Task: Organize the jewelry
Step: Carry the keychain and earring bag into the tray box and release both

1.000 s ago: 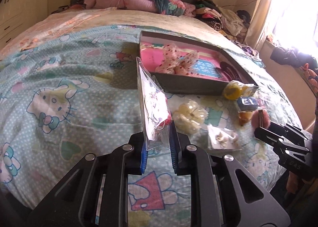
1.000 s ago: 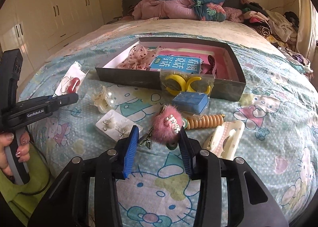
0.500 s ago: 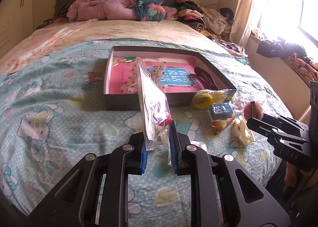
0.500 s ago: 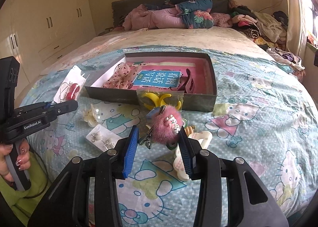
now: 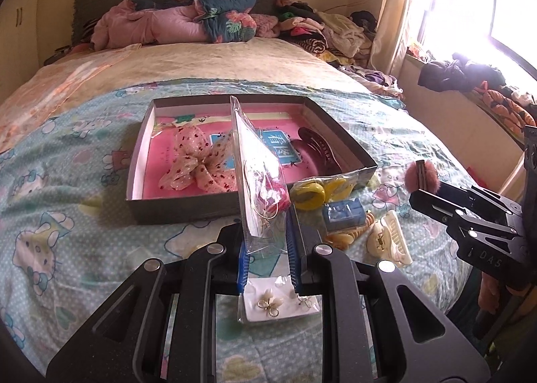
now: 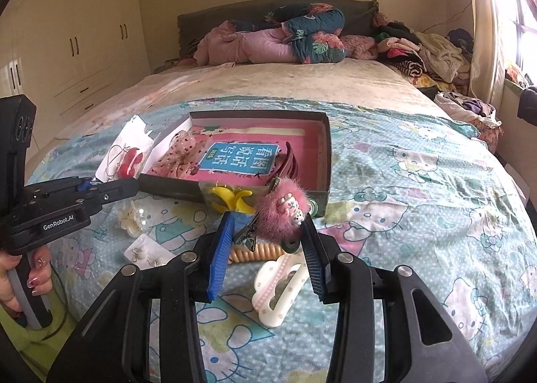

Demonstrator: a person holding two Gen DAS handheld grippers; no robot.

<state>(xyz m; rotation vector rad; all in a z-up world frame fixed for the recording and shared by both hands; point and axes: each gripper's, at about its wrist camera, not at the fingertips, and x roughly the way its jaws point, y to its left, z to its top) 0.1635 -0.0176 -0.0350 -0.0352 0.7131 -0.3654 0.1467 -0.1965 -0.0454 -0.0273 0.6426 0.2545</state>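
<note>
Left fingers [image 5: 266, 248] pinch an upright earring bag [image 5: 258, 178]; right fingers [image 6: 268, 248] grip a fluffy pink clip [image 6: 280, 211].

Right gripper [image 6: 268, 232] clamped on pink furry clip [image 6: 280, 213]; open box [image 6: 322, 154] behind, left gripper [image 6: 126, 186] pinching earring bag [image 6: 129, 153]

My left tool [image 5: 266, 248] and its clear bag [image 5: 258, 181] cover part of the earring card [image 5: 278, 307] and the middle of the box [image 5: 188, 211]. My pink pompom [image 6: 280, 211] hides the box's near corner and most of the orange coil [image 6: 258, 253]. The window [image 5: 486, 13] is blown out white.
</note>
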